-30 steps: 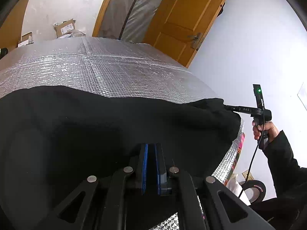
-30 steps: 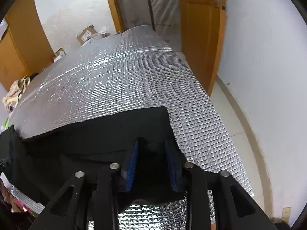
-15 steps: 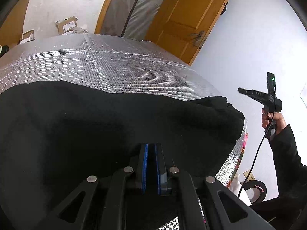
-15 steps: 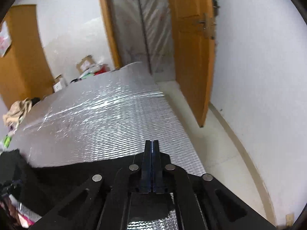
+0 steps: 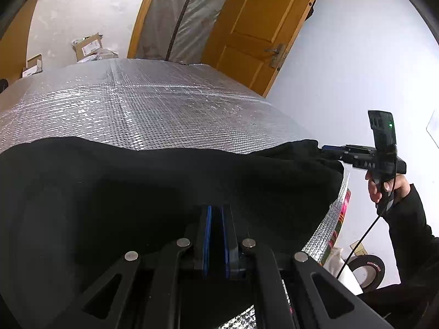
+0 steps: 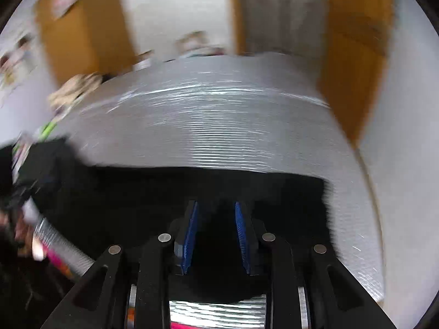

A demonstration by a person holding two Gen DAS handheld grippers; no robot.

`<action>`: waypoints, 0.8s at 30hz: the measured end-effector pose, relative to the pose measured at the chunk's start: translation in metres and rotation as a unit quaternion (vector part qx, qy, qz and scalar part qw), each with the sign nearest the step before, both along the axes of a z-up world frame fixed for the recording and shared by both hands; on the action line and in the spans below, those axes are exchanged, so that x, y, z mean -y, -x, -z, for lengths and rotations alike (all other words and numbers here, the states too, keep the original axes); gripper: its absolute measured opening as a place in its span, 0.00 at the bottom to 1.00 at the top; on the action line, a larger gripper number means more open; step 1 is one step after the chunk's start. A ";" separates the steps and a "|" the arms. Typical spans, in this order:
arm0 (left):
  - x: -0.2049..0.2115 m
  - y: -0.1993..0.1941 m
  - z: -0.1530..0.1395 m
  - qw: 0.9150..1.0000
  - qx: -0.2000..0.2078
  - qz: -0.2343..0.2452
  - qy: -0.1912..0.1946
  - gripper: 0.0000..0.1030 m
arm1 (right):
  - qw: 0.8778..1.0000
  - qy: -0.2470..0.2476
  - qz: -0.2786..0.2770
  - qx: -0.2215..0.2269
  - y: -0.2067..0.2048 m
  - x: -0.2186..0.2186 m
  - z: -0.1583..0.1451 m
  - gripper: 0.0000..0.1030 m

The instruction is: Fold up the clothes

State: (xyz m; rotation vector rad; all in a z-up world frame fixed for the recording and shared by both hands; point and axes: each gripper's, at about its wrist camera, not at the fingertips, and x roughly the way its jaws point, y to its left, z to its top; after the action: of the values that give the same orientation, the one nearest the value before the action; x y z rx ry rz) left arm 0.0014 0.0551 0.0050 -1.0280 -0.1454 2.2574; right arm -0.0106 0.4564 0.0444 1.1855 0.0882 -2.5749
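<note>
A black garment (image 5: 164,186) lies across the near part of a silver foil-covered table (image 5: 137,104). My left gripper (image 5: 216,213) has its blue pads nearly together with black cloth between them. My right gripper (image 6: 216,213) is open, its blue pads apart over the garment's right edge (image 6: 274,192); the view is blurred by motion. In the left wrist view the right gripper (image 5: 329,149) touches the garment's far right corner.
An orange wooden door (image 5: 255,27) and a white wall (image 5: 356,68) stand right of the table. Cardboard boxes (image 5: 87,46) sit beyond the far edge. A tape roll (image 5: 367,270) lies on the floor at the right. Cloth piles (image 6: 74,90) sit at the far left.
My right gripper was shut and lifted away from the garment; now it is open and back down at the garment's right corner. My left gripper has stayed in place.
</note>
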 end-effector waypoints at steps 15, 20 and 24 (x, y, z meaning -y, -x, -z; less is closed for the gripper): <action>0.002 0.000 0.003 1.000 0.004 -0.001 0.000 0.06 | 0.982 -0.057 -0.175 0.035 0.010 0.060 0.030 0.39; 0.005 0.000 0.004 1.000 0.004 -0.010 -0.002 0.06 | 0.983 -0.033 -0.176 0.049 0.017 0.052 0.033 0.34; 0.008 -0.003 0.005 1.000 0.004 -0.016 0.000 0.06 | 0.983 -0.041 -0.175 0.027 0.013 0.056 0.020 0.04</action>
State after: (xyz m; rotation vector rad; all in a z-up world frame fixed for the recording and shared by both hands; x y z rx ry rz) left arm 0.0040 0.0474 0.0004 -1.0415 -0.1677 2.2820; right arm -0.0234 0.4007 0.0243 1.1502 0.3596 -2.2499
